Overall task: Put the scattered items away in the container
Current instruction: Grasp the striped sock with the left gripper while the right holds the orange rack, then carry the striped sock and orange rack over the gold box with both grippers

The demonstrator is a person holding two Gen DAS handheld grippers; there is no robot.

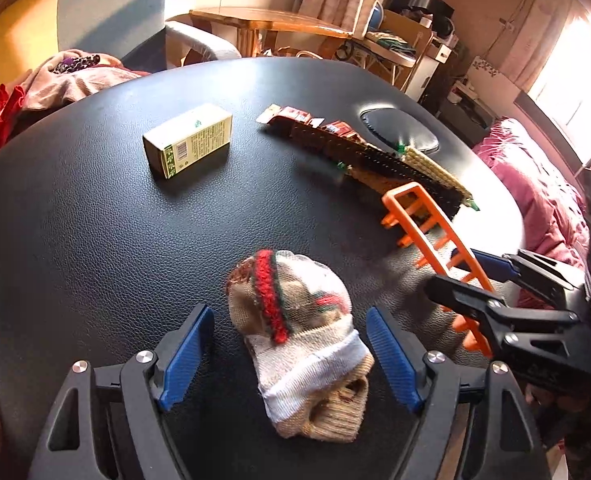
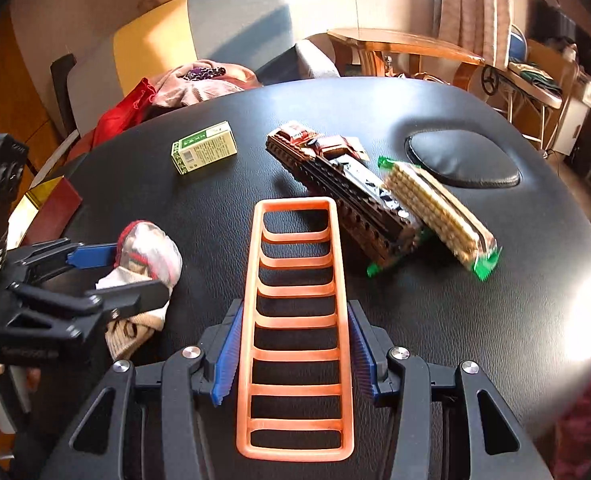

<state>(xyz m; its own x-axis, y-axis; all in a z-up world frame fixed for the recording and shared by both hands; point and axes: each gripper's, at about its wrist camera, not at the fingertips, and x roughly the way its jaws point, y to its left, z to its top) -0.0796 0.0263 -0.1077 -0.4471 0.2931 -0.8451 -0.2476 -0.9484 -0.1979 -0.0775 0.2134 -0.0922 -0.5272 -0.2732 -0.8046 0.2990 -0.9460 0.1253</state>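
We hold the left tongs point(image 1: 289, 354) wide, blue pads either side of the sock point(image 1: 301, 344), which lies bunched on the black surface point(image 1: 75, 240) near its front edge; the pads stand apart from the fabric. Our right tongs point(image 2: 293, 354) are narrow, pads pressed to both long sides of the orange rack point(image 2: 295, 320), whose far end reaches toward the wafer packs point(image 2: 375, 196). Those packs lie in a slanted row across the middle, the green-ended one nearest the right edge. The box point(image 1: 187, 146) sits alone farther back, open black surface all around it. Between sock and box the leather is bare. We cannot see which thing is the container.
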